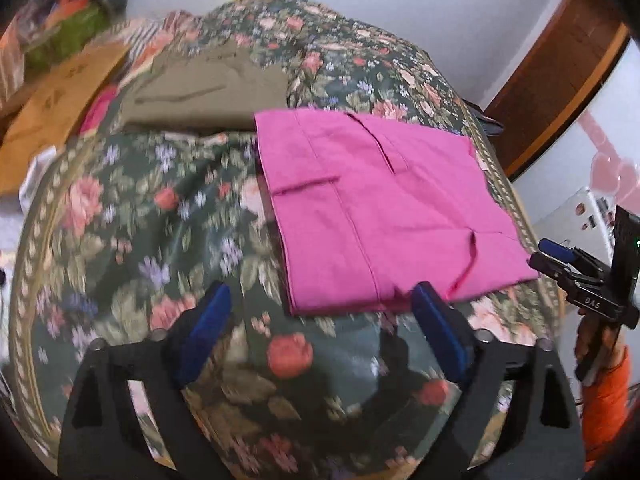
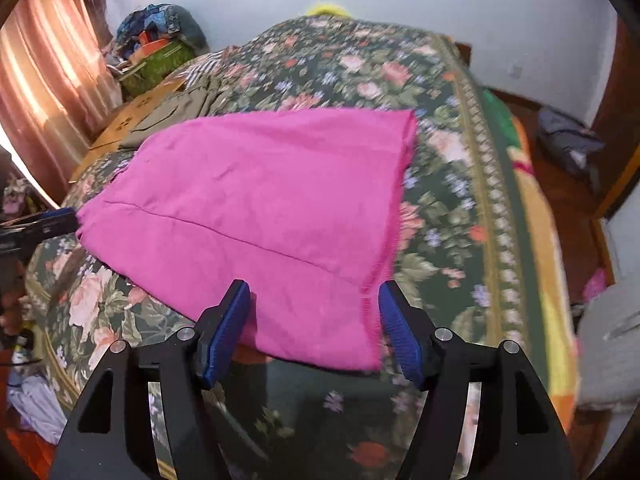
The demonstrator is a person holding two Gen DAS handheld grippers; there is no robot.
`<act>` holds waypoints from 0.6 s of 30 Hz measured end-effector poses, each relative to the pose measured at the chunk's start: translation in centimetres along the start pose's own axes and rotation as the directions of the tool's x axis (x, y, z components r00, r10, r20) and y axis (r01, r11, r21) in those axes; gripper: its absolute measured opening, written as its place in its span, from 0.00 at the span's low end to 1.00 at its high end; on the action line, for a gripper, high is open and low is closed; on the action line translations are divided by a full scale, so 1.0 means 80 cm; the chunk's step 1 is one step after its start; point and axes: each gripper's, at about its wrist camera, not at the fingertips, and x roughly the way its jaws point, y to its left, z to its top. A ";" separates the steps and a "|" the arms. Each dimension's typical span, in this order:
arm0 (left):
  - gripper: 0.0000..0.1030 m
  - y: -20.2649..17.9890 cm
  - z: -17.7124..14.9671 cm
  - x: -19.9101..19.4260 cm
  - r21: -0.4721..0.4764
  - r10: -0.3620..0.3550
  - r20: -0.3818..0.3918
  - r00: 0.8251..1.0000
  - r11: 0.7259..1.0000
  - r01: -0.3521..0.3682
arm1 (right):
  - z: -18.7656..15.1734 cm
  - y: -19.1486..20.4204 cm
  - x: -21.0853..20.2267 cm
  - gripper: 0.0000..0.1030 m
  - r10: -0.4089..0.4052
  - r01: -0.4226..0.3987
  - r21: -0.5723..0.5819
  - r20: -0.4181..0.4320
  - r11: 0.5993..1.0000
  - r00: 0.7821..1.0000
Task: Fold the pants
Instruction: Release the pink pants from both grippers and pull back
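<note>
Folded pink pants (image 1: 380, 200) lie flat on the floral bedspread (image 1: 140, 220). My left gripper (image 1: 323, 296) hovers open at their near edge, its right pad (image 1: 436, 324) beside the near hem and nothing pinched. In the right wrist view the pink pants (image 2: 260, 192) spread out ahead, and my right gripper (image 2: 313, 288) stands open astride their near corner, with cloth lying between the blue pads but not pressed. The right gripper (image 1: 560, 258) also shows at the pants' right corner, and the left gripper's tip (image 2: 60, 218) at their left edge.
An olive folded garment (image 1: 208, 88) lies behind the pink pants. Brown cardboard (image 1: 60, 100) and a heap of bags and clothes (image 2: 160, 44) sit at the bed's far left. A hand in an orange sleeve (image 1: 604, 392) holds the right gripper. The bed edge (image 2: 520, 240) drops to the floor.
</note>
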 end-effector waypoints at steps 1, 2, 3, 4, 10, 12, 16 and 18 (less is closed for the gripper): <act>0.91 -0.001 -0.004 -0.002 -0.005 -0.007 -0.003 1.000 1.000 0.007 | 0.001 0.000 -0.007 0.61 -0.003 0.003 0.000 0.018 1.000 1.000; 0.91 -0.003 -0.007 -0.001 -0.010 -0.011 -0.010 1.000 1.000 0.010 | 0.002 0.000 -0.012 0.61 0.001 -0.001 0.003 0.032 1.000 0.999; 0.91 -0.005 -0.012 0.001 -0.020 -0.019 -0.022 1.000 1.000 0.018 | 0.003 0.002 -0.019 0.61 0.010 -0.010 0.005 0.054 1.000 0.999; 0.91 -0.006 -0.015 0.003 -0.027 -0.029 -0.029 0.999 0.999 0.028 | 0.005 0.003 -0.022 0.61 0.014 -0.014 0.005 0.065 1.000 0.998; 1.00 -0.017 -0.034 0.027 -0.104 -0.146 -0.066 0.987 0.985 0.138 | 0.024 0.029 -0.028 0.61 0.043 -0.038 -0.036 0.138 0.999 0.989; 1.00 -0.024 -0.034 0.032 -0.097 -0.131 -0.060 0.989 0.987 0.125 | 0.030 0.039 -0.020 0.61 0.048 -0.041 -0.047 0.146 0.998 0.988; 1.00 -0.030 -0.026 0.040 -0.098 -0.132 -0.048 0.990 0.987 0.127 | 0.034 0.054 0.001 0.61 0.071 -0.064 -0.060 0.125 0.996 0.990; 1.00 -0.026 -0.022 0.041 -0.121 -0.162 -0.035 0.986 0.980 0.157 | 0.032 0.060 0.013 0.61 0.058 -0.050 -0.075 0.101 0.996 0.993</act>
